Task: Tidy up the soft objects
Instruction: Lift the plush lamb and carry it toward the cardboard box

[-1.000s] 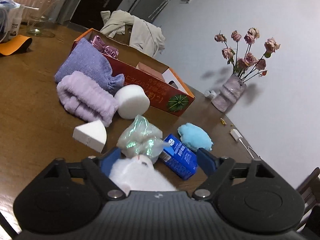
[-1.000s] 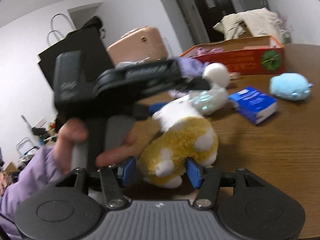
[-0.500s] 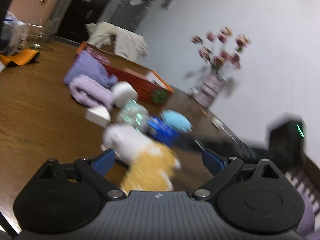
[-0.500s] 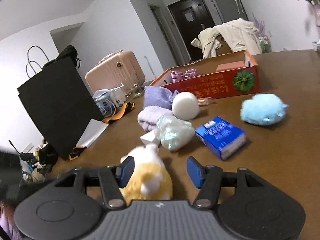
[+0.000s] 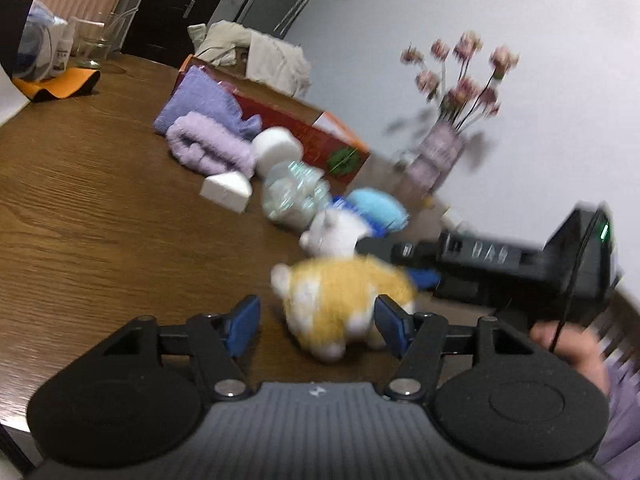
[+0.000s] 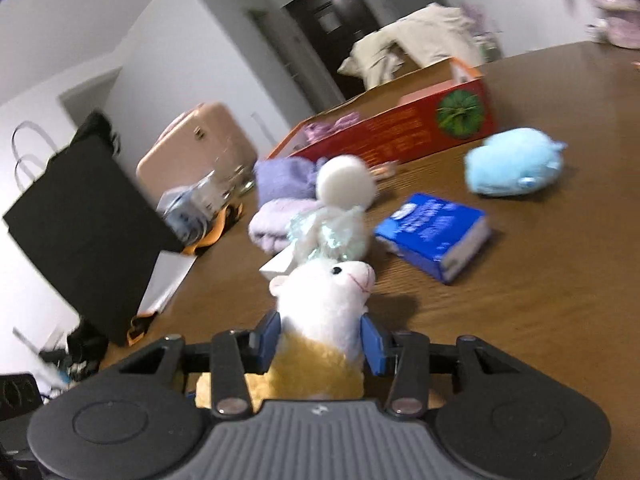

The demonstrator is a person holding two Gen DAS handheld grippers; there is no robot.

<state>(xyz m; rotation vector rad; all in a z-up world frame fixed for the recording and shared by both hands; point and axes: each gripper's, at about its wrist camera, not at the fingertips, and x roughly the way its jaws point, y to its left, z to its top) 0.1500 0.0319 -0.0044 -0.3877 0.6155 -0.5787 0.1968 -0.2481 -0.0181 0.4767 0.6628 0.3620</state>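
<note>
On the wooden table, short of the red box, the right gripper closes around a yellow-and-white plush toy as the left gripper, narrowing, straddles its body without pressing; best squeeze gently and evenly.

You have one plush between the right tongs, yellow body, white head. Just ahead of it you have one shiny pouch, and beyond that one white ball. You have one white wedge left of the pouch. You have two purple cloths past it: one rolled, one flat behind it. You have one blue box ahead to the right, and one blue plush farther right. You have one red carton at the back. You have one vase of flowers, far right of the left tongs.
</note>
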